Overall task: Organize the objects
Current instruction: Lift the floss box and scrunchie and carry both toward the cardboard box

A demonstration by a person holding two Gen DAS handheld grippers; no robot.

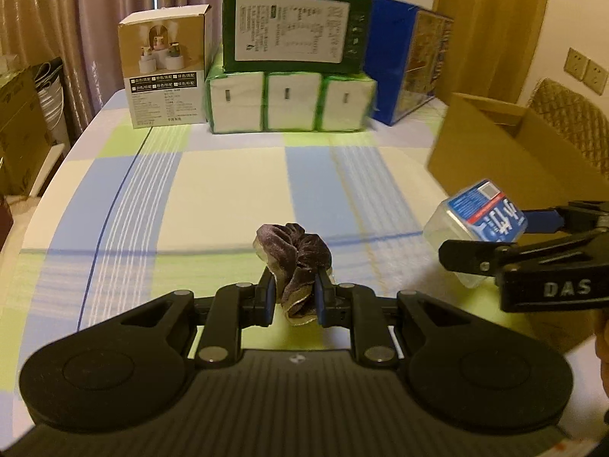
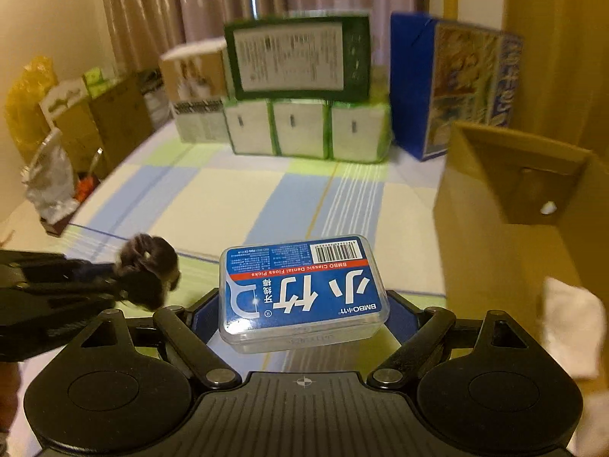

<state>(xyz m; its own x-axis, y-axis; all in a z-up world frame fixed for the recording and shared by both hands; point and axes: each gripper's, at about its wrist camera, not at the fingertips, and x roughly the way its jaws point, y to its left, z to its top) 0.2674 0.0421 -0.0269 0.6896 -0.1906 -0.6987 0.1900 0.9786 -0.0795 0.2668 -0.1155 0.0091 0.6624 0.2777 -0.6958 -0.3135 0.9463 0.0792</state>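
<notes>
My left gripper is clenching the scrunchie above the checked cloth; my right gripper is gripping the floss box. Tissue packs are sitting at twelve before curtains, carton at two.

Checked tablecloth covers the table. At 12 o'clock: three green-wrapped tissue packs, green carton stacked on top. At 11 o'clock: humidifier box, just beside the packs. At 1 o'clock: blue box. Curtains behind.
</notes>
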